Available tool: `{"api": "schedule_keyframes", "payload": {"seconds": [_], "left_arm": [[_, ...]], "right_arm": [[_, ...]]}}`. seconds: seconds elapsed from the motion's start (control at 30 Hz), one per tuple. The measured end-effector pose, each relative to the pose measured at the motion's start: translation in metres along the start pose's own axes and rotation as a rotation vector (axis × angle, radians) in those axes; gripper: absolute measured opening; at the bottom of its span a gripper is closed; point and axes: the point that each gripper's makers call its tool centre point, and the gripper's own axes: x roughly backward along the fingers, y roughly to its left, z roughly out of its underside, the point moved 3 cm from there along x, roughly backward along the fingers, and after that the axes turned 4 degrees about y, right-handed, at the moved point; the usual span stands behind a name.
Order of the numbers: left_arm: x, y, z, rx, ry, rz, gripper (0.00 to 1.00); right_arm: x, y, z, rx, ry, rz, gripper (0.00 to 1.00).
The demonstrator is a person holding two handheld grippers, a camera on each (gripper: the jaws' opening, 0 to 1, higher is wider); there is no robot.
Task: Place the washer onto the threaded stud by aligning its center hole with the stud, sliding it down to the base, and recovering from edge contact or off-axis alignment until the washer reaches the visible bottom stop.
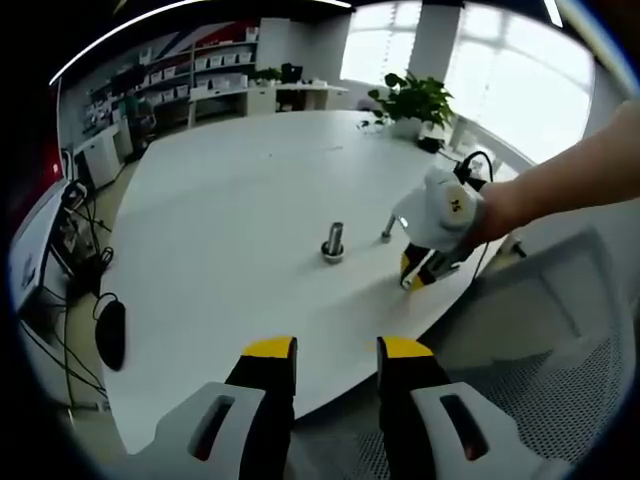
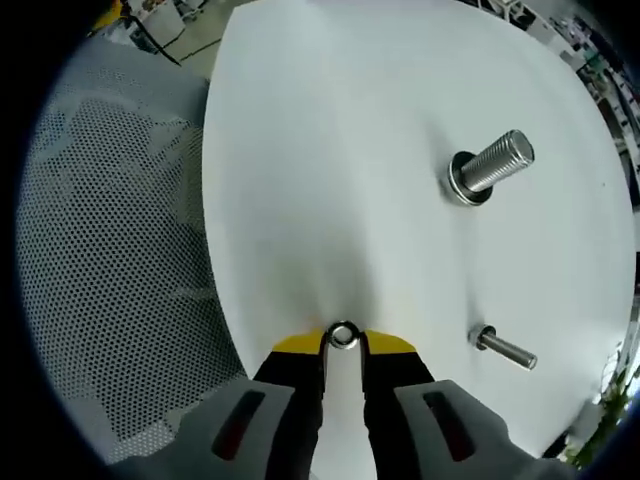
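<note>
Washer (image 2: 342, 336) sits pinched between the yellow tips of the right gripper (image 2: 343, 342), low over the white table (image 2: 320, 150) and close to the table's near edge, where the tabletop gives way to a grey mesh chair (image 2: 110, 250) on the left of the right gripper view. From the gripper forward the tabletop lies bare and open. Further right stands the large threaded stud (image 2: 490, 165), upright on its base collar and well apart from the washer; a smaller bolt (image 2: 503, 347) stands nearer, off to the right of the jaws, between neither the washer nor the stud's line.

In the left gripper view, the left gripper (image 1: 335, 350) hangs off the table edge, its jaws parted with nothing between them. The stud (image 1: 333, 241) rises mid-table, the small bolt (image 1: 388, 228) just right of it, and the person's hand (image 1: 500, 210) grips the right gripper (image 1: 415, 275) at the table's right edge. A potted plant (image 1: 415, 100) stands at the far side.
</note>
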Motion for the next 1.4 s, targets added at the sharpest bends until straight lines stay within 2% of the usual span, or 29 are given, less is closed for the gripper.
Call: {"api": "schedule_keyframes", "payload": {"seconds": [0.17,0.27,0.47,0.53,0.7,0.87,1.07,1.2,1.4], "left_arm": [[0.0006,0.0009,-0.0006,0.003,-0.004,-0.004,0.3],[0.0008,0.0012,-0.0013,0.004,-0.008,-0.005,0.3],[0.0014,0.0021,-0.0017,0.01,-0.014,-0.008,0.3],[0.001,0.0021,-0.0016,0.009,-0.011,-0.006,0.3],[0.0008,0.002,-0.0008,0.011,-0.008,-0.004,0.3],[0.0006,0.0017,-0.0015,0.006,-0.008,-0.004,0.29],[-0.0002,0.001,-0.0001,0.007,-0.001,0.001,0.3],[-0.0004,0.0015,0.0,0.007,0.0,0.0,0.3],[-0.0001,0.0012,0.0005,0.009,0.0,0.0,0.29]], "right_arm": [[0.0008,0.0011,0.0007,0.016,0.024,0.002,0.14],[-0.0003,-0.0007,-0.0003,-0.003,0.037,-0.002,0.14],[-0.0002,0.0034,-0.0014,0.016,0.088,0.024,0.14],[0.0008,0.0014,0.0001,0.016,0.08,0.017,0.14],[0.0015,0.0012,0.0029,-0.044,0.009,0.023,0.13],[0.0011,0.0002,0.005,-0.043,-0.064,0.019,0.13],[0.0006,0.0031,0.0027,-0.037,-0.051,0.045,0.13],[0.0009,0.0013,0.0031,-0.039,-0.052,0.038,0.13],[0.0021,0.0009,0.0051,-0.025,-0.077,0.032,0.13]]}}
